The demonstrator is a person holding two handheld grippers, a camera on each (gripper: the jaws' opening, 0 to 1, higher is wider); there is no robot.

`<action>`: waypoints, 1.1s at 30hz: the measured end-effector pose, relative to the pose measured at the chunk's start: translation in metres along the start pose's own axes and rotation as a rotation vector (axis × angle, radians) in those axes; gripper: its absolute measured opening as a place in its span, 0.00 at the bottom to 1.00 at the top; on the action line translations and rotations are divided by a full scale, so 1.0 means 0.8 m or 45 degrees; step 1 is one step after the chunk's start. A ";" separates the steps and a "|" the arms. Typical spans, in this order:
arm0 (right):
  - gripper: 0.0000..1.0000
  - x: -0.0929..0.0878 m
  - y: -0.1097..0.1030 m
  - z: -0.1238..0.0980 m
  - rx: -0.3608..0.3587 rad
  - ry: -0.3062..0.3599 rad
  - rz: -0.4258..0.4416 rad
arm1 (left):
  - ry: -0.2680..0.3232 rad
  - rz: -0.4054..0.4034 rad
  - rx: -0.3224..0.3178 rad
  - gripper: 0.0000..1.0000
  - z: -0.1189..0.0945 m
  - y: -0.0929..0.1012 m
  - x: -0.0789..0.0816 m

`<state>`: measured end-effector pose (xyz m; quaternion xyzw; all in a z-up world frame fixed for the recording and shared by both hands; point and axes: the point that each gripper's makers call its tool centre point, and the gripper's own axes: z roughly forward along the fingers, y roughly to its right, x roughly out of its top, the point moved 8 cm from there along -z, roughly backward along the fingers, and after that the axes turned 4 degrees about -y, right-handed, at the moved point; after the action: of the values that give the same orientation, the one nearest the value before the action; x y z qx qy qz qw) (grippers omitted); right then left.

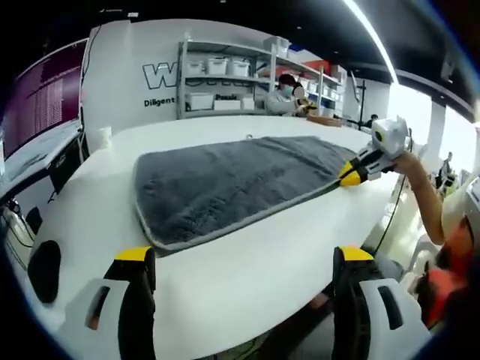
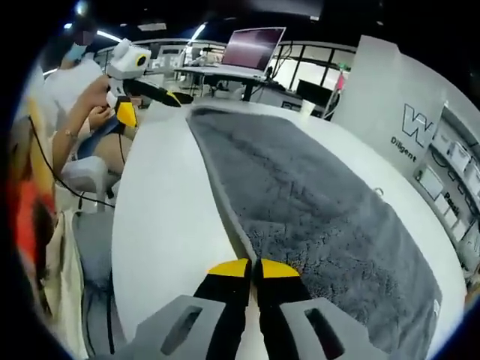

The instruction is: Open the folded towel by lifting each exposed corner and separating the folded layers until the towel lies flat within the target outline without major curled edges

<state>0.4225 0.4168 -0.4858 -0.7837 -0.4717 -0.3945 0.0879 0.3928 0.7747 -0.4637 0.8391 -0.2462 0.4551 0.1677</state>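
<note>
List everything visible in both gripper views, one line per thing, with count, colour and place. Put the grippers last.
towel: one, grey, spread lengthwise on the table.
table: one, white, under the towel.
paper cup: one, white, at the table's far left edge in the left gripper view.
shelf rack: one, grey frame holding white bins, beyond the table.
monitor: one, lit with a purplish screen, on a desk behind the table.
seated person: one, by the shelves.
left gripper: black jaws with yellow tips, apart over the table's near edge.
right gripper: black jaws with yellow tips, closed at the towel's edge.
</note>
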 end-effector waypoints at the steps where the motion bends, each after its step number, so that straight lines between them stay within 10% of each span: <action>1: 0.00 -0.001 0.000 -0.001 0.002 0.002 0.003 | 0.002 0.001 -0.001 0.96 0.000 0.002 0.000; 33: 0.03 -0.006 -0.014 -0.017 0.017 0.031 0.017 | -0.031 -0.002 0.009 0.96 -0.005 0.005 -0.011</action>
<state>0.4050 0.4122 -0.4827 -0.7813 -0.4679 -0.4003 0.1017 0.3835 0.7756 -0.4684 0.8452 -0.2461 0.4458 0.1622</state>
